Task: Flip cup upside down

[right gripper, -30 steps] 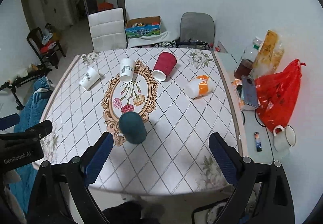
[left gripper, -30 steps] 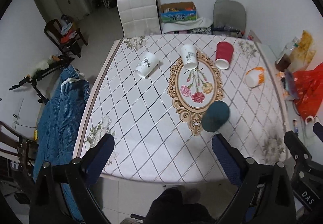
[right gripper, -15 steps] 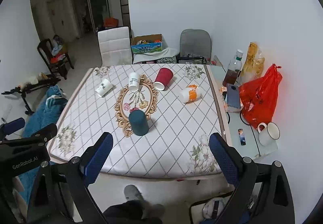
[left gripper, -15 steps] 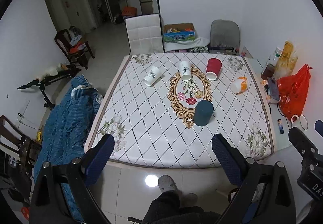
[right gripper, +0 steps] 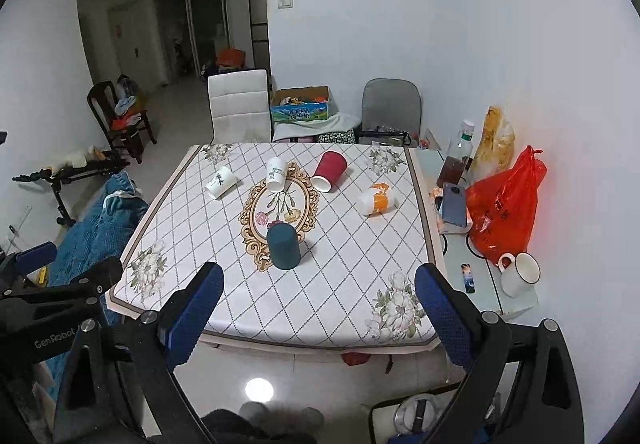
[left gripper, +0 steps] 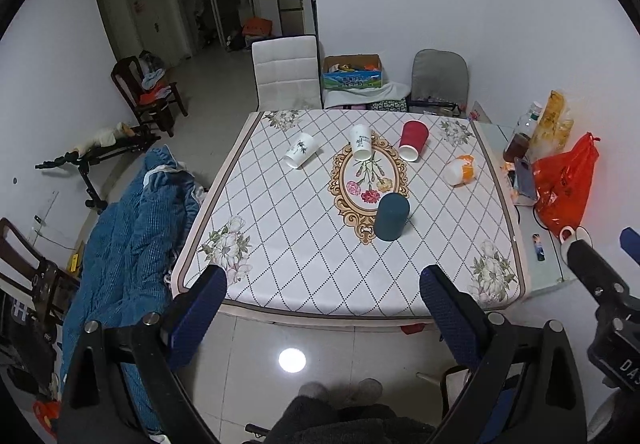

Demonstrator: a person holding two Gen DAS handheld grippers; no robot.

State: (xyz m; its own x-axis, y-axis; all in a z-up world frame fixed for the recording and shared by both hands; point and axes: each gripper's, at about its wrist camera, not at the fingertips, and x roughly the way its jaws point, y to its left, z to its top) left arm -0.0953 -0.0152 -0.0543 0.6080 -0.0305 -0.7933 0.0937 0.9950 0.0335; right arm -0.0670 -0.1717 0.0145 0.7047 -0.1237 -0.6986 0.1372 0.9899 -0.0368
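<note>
A dark teal cup (left gripper: 391, 216) stands upside down near the front of the patterned table (left gripper: 304, 244); it also shows in the right wrist view (right gripper: 283, 246). Farther back lie a white leaf-print cup (left gripper: 300, 155), a white cup (left gripper: 361, 141), a red cup (left gripper: 413, 140) and an orange-and-white cup (left gripper: 461, 170), all on their sides. My left gripper (left gripper: 322, 304) is open and empty, held back off the table's front edge. My right gripper (right gripper: 318, 302) is open and empty too, also in front of the table.
A side shelf to the right holds a red plastic bag (right gripper: 506, 211), a phone (right gripper: 454, 203), a bottle (right gripper: 454, 159) and a white mug (right gripper: 518, 274). A blue blanket (left gripper: 124, 228) hangs at the table's left. Two chairs (left gripper: 286, 71) and a box stand behind. The person's feet (left gripper: 340, 392) show on the tiled floor.
Both grippers have pulled back and up from the table, so the whole table and the floor in front show now. The cups have not moved.
</note>
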